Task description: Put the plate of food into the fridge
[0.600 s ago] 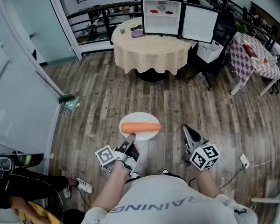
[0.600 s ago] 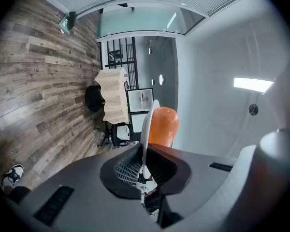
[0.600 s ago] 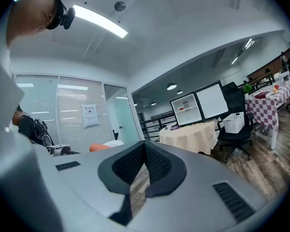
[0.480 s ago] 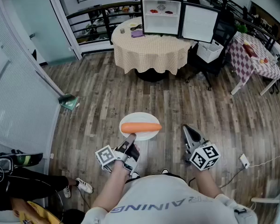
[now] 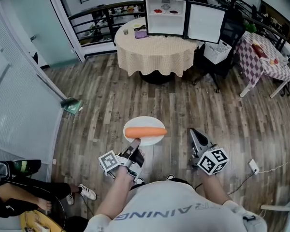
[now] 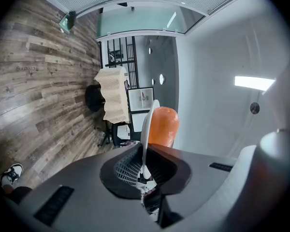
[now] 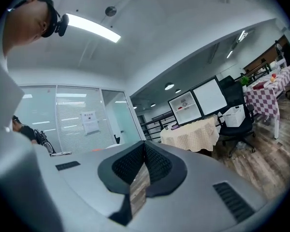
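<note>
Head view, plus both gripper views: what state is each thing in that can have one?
left gripper: shut on the rim of the plate.
plate: held level above the floor, loaded.
carrot: lying across the plate.
right gripper: shut, empty.
fridge: door open, standing on the table.

Plate [image 5: 145, 120]: one, centre of frame. Carrot [image 5: 146, 132]: one, on that plate. Grippers: two, the left gripper [image 5: 135, 141] and the right gripper [image 5: 193, 132], both lower centre. Fridge [image 5: 165, 16]: one, top centre. Tables: two, a round table [image 5: 157, 52] top centre and a checked table [image 5: 256, 57] upper right. Basket [image 5: 217, 52]: one, between the tables.
</note>
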`<act>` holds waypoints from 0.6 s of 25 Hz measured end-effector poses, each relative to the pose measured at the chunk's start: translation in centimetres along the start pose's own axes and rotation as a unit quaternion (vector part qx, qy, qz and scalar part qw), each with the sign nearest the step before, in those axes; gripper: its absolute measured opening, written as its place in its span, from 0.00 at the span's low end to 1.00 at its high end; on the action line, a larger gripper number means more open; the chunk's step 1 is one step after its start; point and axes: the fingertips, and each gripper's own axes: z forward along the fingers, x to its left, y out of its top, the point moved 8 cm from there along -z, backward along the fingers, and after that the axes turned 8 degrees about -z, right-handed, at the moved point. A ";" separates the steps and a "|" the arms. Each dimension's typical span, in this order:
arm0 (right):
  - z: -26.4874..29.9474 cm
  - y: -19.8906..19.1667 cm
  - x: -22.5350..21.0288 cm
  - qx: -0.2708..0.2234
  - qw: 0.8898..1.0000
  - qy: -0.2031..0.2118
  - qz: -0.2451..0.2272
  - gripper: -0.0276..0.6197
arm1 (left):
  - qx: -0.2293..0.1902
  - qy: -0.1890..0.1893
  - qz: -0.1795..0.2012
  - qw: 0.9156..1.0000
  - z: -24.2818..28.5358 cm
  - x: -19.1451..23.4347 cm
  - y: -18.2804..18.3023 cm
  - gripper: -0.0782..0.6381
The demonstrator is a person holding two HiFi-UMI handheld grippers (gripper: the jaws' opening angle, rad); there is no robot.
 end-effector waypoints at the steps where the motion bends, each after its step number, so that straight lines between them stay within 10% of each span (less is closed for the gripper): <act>1: -0.2 -0.1 -0.3 -0.003 1.000 -0.001 0.006 0.08 | -0.001 0.001 0.000 1.000 0.1 0.1 -0.2 0.14; 15: -2.7 -2.0 -9.8 0.048 0.998 -0.019 0.042 0.08 | -0.010 0.002 -0.001 1.000 6.2 2.4 -3.4 0.14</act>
